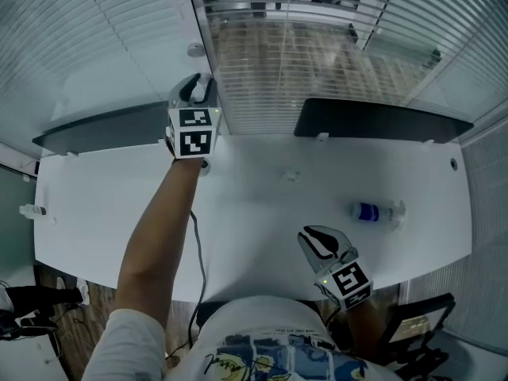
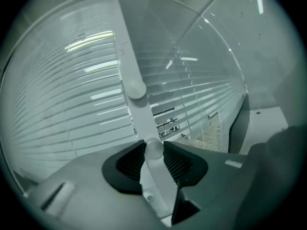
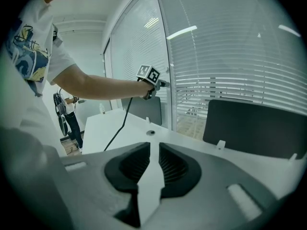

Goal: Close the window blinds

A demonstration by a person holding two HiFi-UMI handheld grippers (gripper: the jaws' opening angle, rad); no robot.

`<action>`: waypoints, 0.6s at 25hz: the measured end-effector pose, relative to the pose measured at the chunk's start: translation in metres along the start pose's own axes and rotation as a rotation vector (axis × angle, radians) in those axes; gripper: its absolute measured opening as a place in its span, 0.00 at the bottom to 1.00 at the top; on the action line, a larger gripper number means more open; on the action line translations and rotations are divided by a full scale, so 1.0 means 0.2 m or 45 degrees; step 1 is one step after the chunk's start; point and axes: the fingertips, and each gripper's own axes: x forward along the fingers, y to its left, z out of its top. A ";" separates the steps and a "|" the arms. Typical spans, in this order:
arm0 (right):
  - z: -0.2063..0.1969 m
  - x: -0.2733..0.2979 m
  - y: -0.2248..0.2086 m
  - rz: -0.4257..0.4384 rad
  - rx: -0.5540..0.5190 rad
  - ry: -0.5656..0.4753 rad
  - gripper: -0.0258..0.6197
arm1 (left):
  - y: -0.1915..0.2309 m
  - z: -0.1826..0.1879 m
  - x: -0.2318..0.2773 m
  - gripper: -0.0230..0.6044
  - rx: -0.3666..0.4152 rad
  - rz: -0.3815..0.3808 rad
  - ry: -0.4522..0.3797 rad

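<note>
Left gripper [image 1: 198, 90], past the desk's [image 1: 119, 213] far edge at the window post, is clamped on the blind wand [image 2: 157, 176], whose long axis passes between its jaws. Right gripper [image 1: 321, 241] is empty, jaws narrowly apart, at the near edge, well apart from the blinds [image 1: 317, 62].

Left claw [image 1: 198, 86] tight — right claw [image 1: 317, 238] ajar

White desk [image 1: 262, 213]. Clear plastic bottle [image 1: 375, 212] with a blue label lies on its side near the desk's right end. Two dark panels stand along the far edge: left panel [image 1: 103, 129], right panel [image 1: 381, 121], well apart. Small white bottle [image 1: 32, 210] at the left edge.
</note>
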 end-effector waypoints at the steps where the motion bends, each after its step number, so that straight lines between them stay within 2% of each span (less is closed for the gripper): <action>1: 0.00 0.00 0.00 -0.004 -0.001 0.002 0.11 | 0.00 0.00 0.00 0.25 -0.064 0.002 -0.007; 10: 0.00 0.00 0.00 -0.003 0.000 -0.008 0.11 | 0.03 -0.01 -0.02 0.24 -0.646 -0.014 -0.043; 12: -0.01 0.00 0.00 0.003 0.003 -0.002 0.11 | 0.04 -0.01 -0.02 0.24 -0.708 -0.019 -0.047; 15: -0.01 -0.01 -0.01 -0.002 0.005 -0.005 0.11 | 0.03 0.00 -0.02 0.25 -0.670 -0.026 -0.047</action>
